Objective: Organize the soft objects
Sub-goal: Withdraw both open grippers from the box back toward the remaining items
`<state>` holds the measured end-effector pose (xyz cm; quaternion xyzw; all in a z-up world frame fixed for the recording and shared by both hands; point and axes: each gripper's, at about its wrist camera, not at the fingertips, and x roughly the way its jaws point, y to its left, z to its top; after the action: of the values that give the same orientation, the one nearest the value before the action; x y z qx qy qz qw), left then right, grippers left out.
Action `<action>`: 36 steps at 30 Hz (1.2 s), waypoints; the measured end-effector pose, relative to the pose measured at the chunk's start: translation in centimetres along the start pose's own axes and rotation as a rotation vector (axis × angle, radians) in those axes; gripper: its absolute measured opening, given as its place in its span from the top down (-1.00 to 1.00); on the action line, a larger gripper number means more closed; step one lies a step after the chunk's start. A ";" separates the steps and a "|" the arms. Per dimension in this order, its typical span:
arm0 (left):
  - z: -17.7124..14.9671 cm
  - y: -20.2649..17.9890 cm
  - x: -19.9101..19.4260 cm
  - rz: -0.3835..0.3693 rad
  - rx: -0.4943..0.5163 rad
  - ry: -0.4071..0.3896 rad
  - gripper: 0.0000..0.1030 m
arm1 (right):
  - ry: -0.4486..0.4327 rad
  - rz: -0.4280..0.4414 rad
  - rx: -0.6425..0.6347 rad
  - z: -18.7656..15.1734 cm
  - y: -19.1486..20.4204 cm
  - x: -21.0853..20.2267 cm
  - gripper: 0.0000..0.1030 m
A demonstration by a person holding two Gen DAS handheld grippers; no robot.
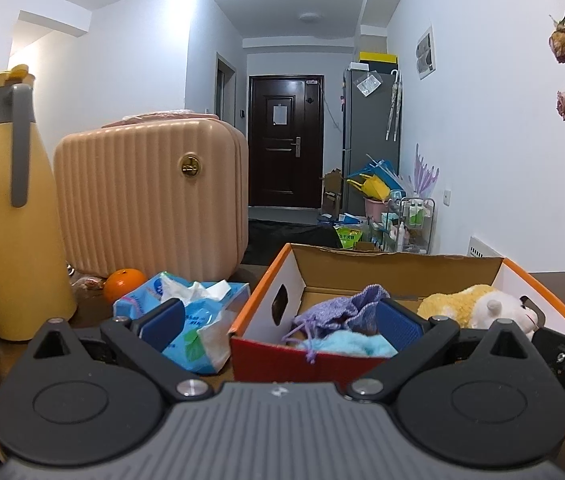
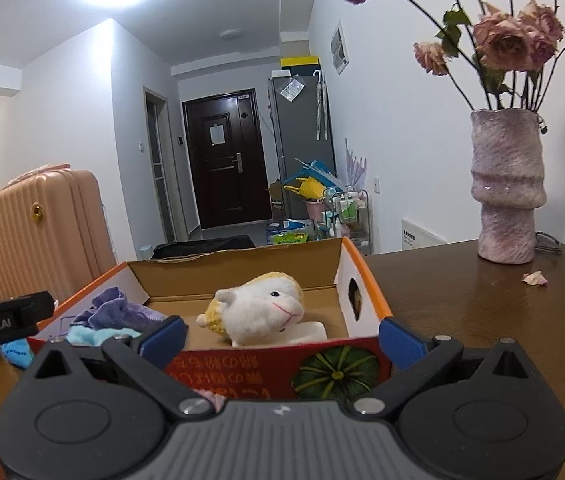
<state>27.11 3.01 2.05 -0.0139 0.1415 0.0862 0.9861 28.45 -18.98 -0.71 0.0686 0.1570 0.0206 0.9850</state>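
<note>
A: Flask, yellow with a grey handle, stands far left on the table; next comes the pink ribbed case, an orange at its foot, then a torn blue tissue pack.

B: And the left gripper?

A: Jaws spread wide, holding nothing. One blue pad sits in front of the tissue pack, the other over the near edge of the cardboard box.

B: What lies in the box?

A: On its left side a purple drawstring pouch on top of a light blue fluffy cloth. On its right side a white and yellow plush sheep, lying on a white pad.

B: The right gripper?

A: Also wide open and empty, low in front of the box, pads either side of the near wall with the pumpkin picture.

B: Further right?

A: A pink textured vase of dried roses, with a fallen petal near it.
</note>
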 end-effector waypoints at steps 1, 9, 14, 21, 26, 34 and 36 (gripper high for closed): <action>-0.1 0.1 -0.3 0.000 0.000 -0.001 -1.00 | -0.002 -0.001 0.001 -0.1 -0.1 -0.4 -1.00; -0.7 1.2 -2.7 0.000 -0.002 0.006 -1.00 | -0.022 -0.003 -0.020 -0.8 -0.3 -3.5 -1.00; -1.4 1.9 -4.3 0.001 -0.003 0.013 -1.00 | -0.027 0.001 -0.043 -1.4 -0.2 -5.2 -1.00; -2.2 2.8 -6.4 -0.011 -0.001 0.029 -1.00 | -0.024 0.014 -0.083 -2.3 -0.1 -7.7 -1.00; -2.9 3.2 -7.9 -0.028 0.007 0.043 -1.00 | -0.009 0.022 -0.114 -3.0 -0.2 -9.3 -1.00; -3.7 3.8 -10.0 -0.053 0.008 0.068 -1.00 | 0.010 0.040 -0.137 -3.9 -0.4 -11.6 -1.00; -4.0 4.0 -10.4 -0.060 0.008 0.076 -1.00 | 0.012 0.043 -0.141 -4.0 -0.4 -12.1 -1.00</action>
<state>15.48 5.01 1.14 -0.0176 0.1786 0.0553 0.9822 15.71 -19.61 -0.87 0.0020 0.1595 0.0531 0.9858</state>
